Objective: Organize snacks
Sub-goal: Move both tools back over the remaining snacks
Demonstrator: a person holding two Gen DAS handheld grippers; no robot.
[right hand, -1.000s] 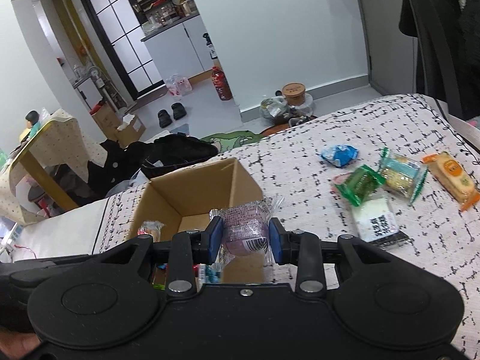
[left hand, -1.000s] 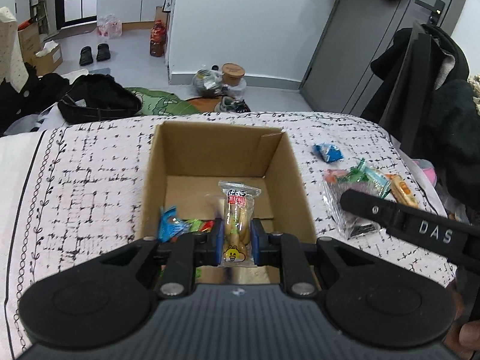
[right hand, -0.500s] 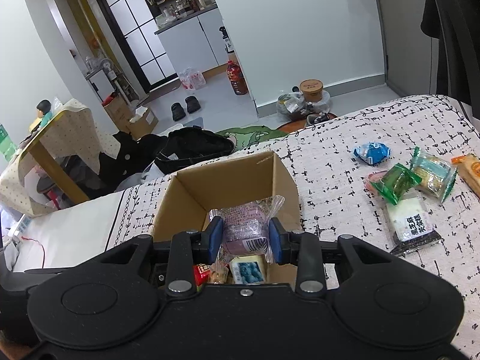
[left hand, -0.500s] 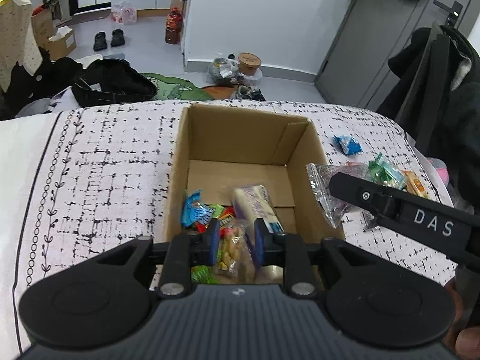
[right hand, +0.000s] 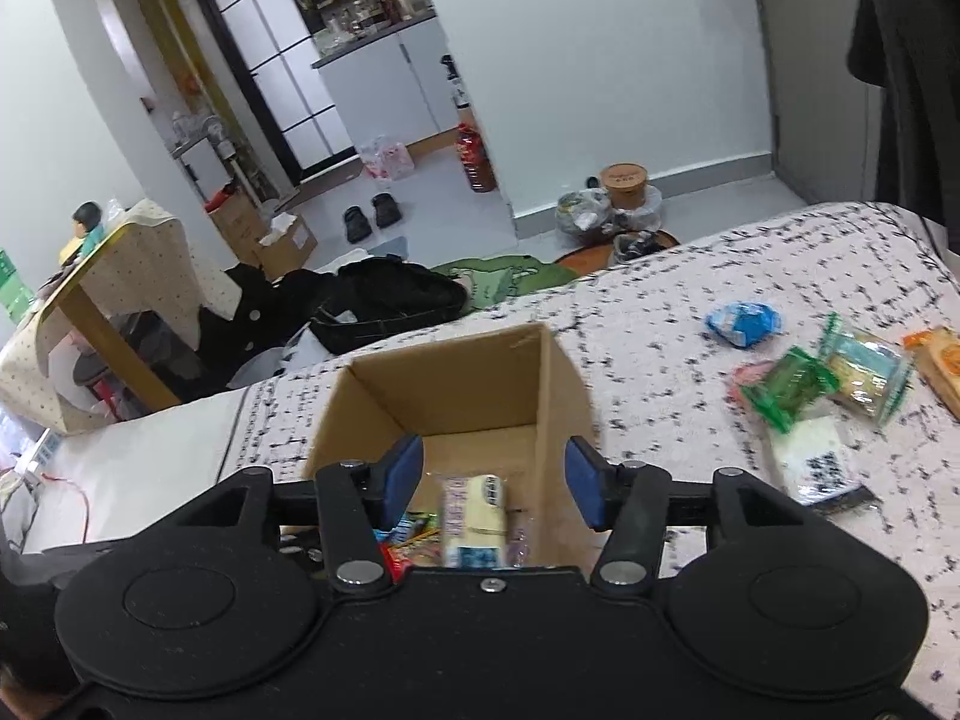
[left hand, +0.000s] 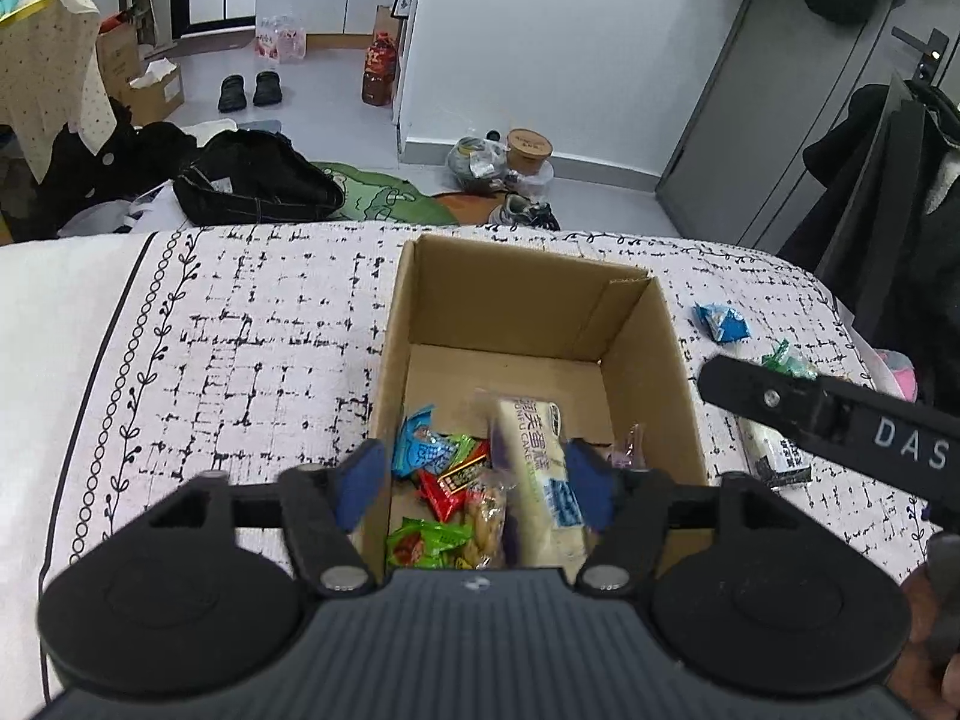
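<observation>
Left wrist footage showed the left gripper [left hand: 474, 483] spread wide and empty above the near end of the cardboard box [left hand: 528, 300], where a long white cake pack [left hand: 537, 462], a peanut pack [left hand: 486, 519] and small blue, red and green sweets were lying. A second earlier the peanut pack had been pinched between these fingers; it was now released into the box. Right wrist footage showed the right gripper [right hand: 492, 477] likewise spread and empty over the same box, whereas half a second before a purple-tinted clear packet had been clamped in it; that packet [left hand: 630, 450] was seen against the box's right wall. The drop-off step was judged complete for both hands. Several snacks were left on the patterned tablecloth [right hand: 660, 324]: a blue packet [right hand: 744, 324], a green packet [right hand: 792, 387] and a white packet with a code [right hand: 819, 462]. For the next move, a swing rightward and a descent onto one of these would be required.
</observation>
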